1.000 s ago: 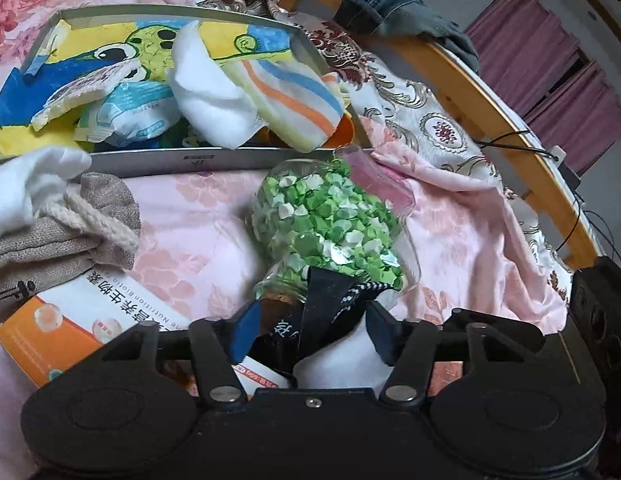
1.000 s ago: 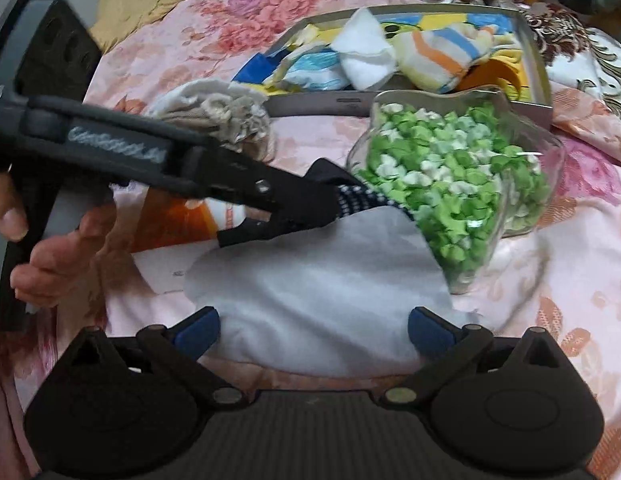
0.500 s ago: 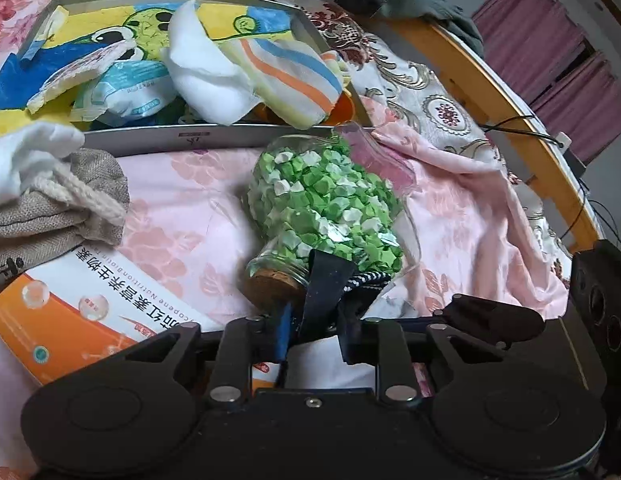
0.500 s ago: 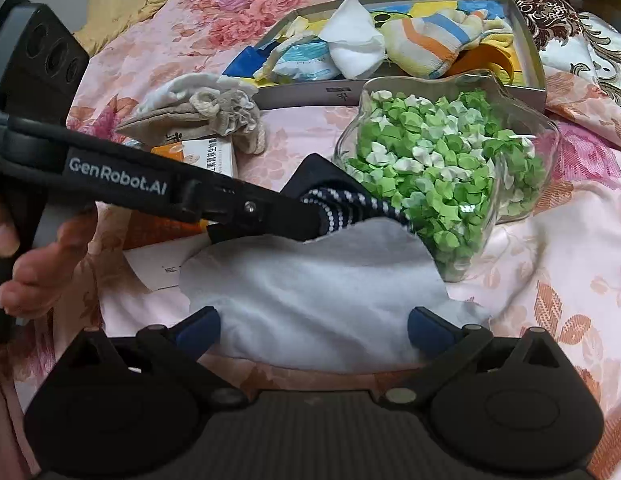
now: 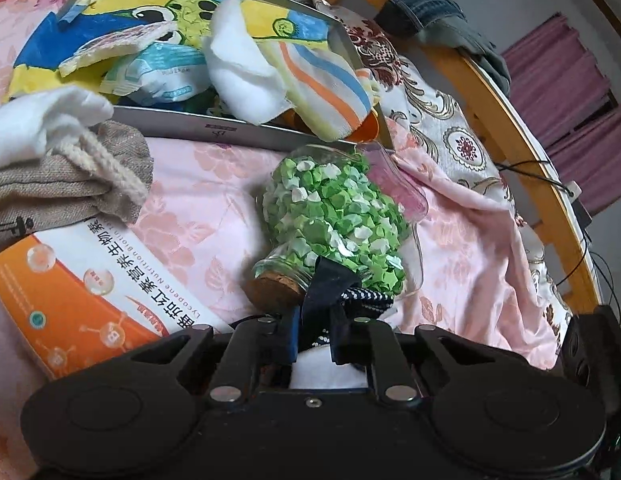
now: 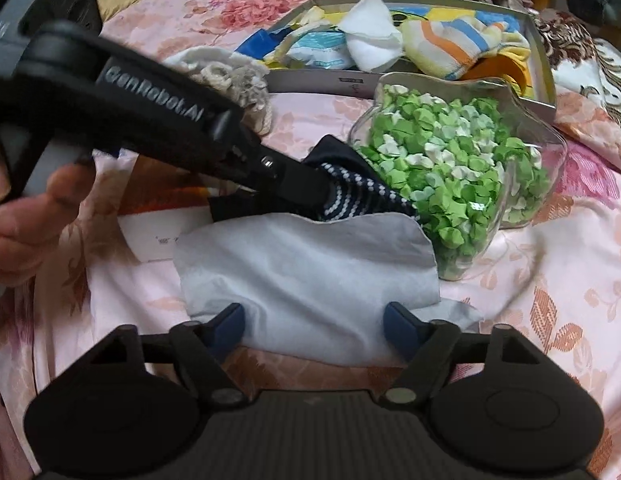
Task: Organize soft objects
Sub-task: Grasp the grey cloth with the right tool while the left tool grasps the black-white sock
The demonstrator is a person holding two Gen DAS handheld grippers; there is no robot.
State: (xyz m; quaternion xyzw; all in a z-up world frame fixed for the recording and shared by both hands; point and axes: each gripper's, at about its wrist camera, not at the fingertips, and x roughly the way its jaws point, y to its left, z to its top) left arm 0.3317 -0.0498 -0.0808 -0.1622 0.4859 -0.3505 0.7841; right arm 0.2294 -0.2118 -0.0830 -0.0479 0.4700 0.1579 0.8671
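Between left gripper (image 5: 315,332) pads, dark sock (image 5: 330,292)

A lived-in bedroom at home, seen from on top of the bed.

We are over a pink floral satin bedspread (image 6: 570,280), with a curved orange-brown wooden bed rail (image 5: 506,128) at its edge, dark denim clothing (image 5: 442,16) slung over that rail, and pleated pink curtains (image 5: 566,84) behind. We also see a cream and maroon brocade cover (image 5: 442,120) and a shallow grey cardboard box (image 6: 544,56) holding folded cloths and a tissue pack, all household clutter.
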